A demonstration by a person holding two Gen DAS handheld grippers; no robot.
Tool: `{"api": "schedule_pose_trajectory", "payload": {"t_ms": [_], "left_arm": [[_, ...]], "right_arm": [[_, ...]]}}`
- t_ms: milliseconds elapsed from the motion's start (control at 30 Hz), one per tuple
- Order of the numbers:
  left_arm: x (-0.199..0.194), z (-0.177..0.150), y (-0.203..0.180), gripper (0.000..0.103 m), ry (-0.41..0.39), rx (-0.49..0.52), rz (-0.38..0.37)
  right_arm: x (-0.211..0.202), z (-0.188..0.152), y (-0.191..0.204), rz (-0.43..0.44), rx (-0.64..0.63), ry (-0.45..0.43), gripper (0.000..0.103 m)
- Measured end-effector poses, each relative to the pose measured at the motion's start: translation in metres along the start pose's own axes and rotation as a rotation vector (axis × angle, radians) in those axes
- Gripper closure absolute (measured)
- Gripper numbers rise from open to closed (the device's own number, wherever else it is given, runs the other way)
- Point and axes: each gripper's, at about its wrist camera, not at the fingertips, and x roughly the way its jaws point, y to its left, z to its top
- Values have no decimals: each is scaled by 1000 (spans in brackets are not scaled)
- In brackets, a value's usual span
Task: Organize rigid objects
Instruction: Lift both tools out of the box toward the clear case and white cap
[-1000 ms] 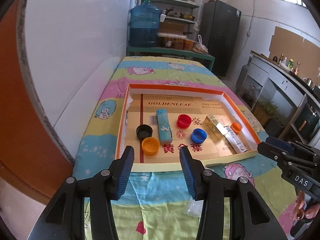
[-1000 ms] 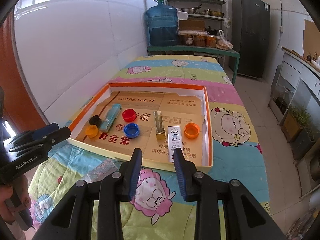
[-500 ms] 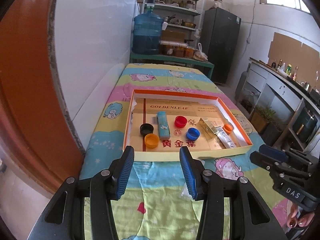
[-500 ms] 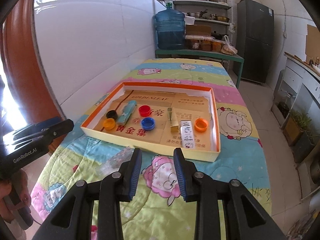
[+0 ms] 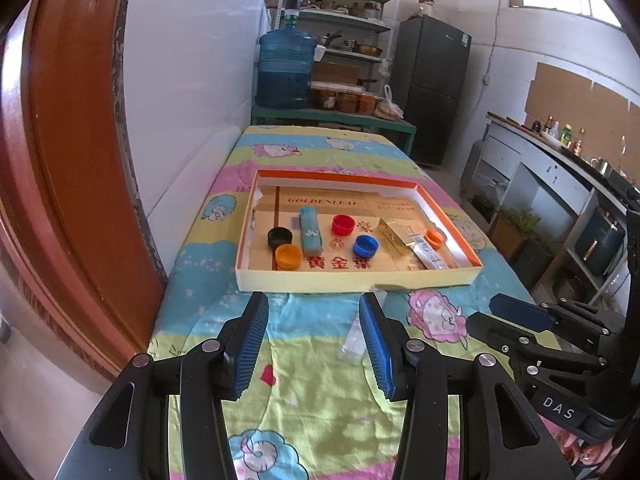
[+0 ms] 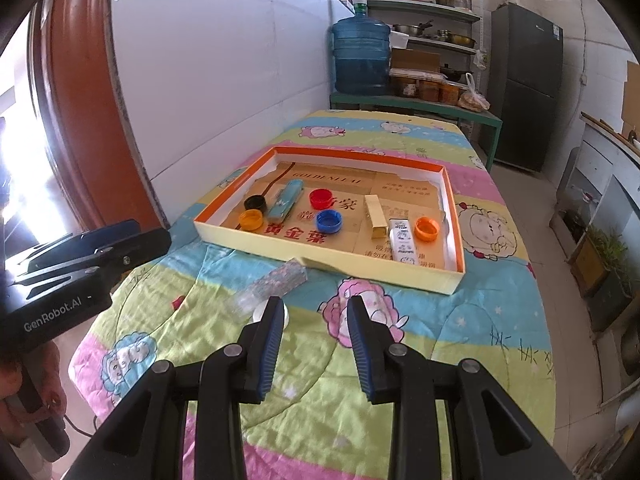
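The orange-rimmed tray (image 6: 451,216) holds five bottle caps: one black (image 6: 255,202), two orange (image 6: 251,219), one red (image 6: 321,199) and one blue (image 6: 329,221), plus three small boxes, teal (image 6: 285,199), gold (image 6: 375,216) and white (image 6: 403,241). A clear plastic box (image 6: 266,286) lies on the cartoon quilt (image 6: 460,320) just outside the tray, where only the right wrist view also shows something white (image 6: 260,314) beside it. The left gripper (image 5: 314,346) and right gripper (image 6: 313,346) both hover with fingers apart, holding nothing.

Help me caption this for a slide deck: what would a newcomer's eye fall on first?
Most striking is the orange-rimmed tray in the middle of the cartoon-print bedspread, with bright bottle caps and small boxes lined up inside. Next, the blue water jug stands against the wall behind. A clear packet lies outside the tray, just before its near rim.
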Motion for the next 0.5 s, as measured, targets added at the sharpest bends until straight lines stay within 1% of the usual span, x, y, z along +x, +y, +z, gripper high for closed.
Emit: {"api": "schedule_pose_trajectory", "payload": {"t_ms": [233, 500], "left_arm": [[-6, -14, 3, 54, 5, -25, -8], [-2, -31, 9, 54, 30, -38, 1]], "right_arm": [[1, -11, 10, 17, -21, 12, 70], [22, -24, 19, 38, -30, 64, 70]]}}
